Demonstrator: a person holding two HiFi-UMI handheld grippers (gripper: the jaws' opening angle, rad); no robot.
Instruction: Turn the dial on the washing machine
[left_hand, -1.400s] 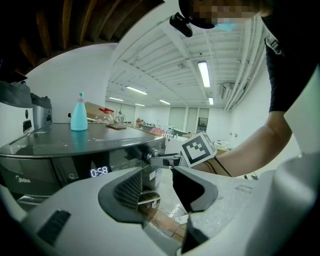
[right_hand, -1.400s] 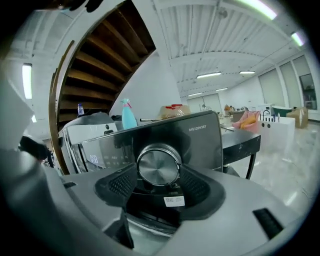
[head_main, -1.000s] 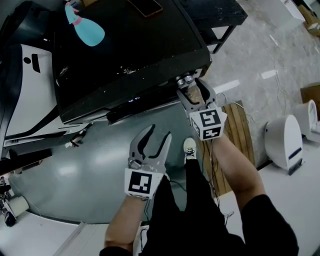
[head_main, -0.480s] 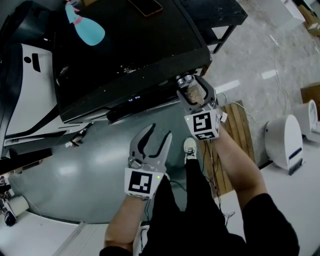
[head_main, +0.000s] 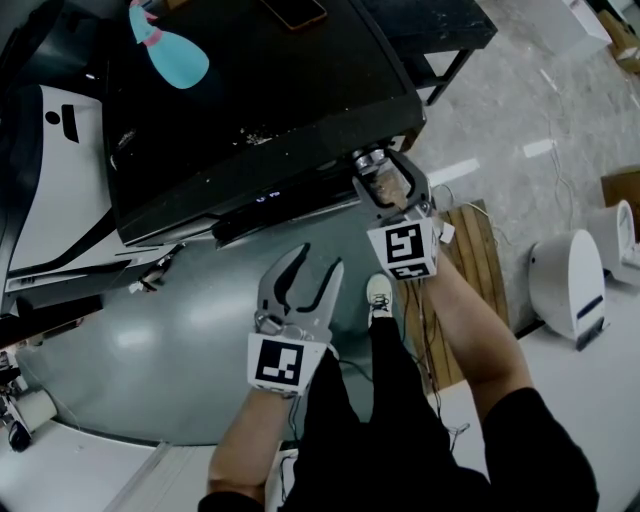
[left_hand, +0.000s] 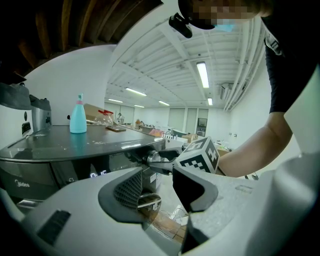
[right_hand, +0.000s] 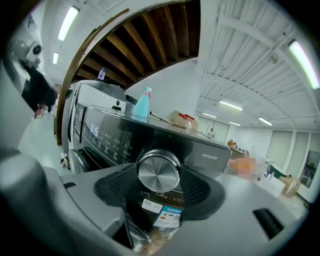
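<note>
While the right gripper (head_main: 383, 172) sits up at the front corner of the washing machine (head_main: 260, 110), take in the room: smooth grey-green floor (head_main: 200, 340) with a soft sheen under the person, and paler mottled flooring (head_main: 540, 90) off to the far side. A slatted wooden pallet (head_main: 480, 260) lies just beside the right arm, with a rounded white appliance (head_main: 570, 280) further out. Overhead, white ceiling panels carry long strip lights (right_hand: 300, 55).

Now the machine itself: a flat, glossy black top dusted with specks, and a teal bottle (head_main: 168, 55) standing upright near its back edge. The control panel is dark and shiny, with faint lit symbols. At its end is the dial (right_hand: 158, 171), a round knob with a brushed-metal face and a bright ring. The right jaws have just been closing, and their ribbed black pads (right_hand: 125, 186) press on either side of it.

Lower down, the left gripper (head_main: 318, 262) hangs in front of the machine, jaws apart, with nothing between them.
</note>
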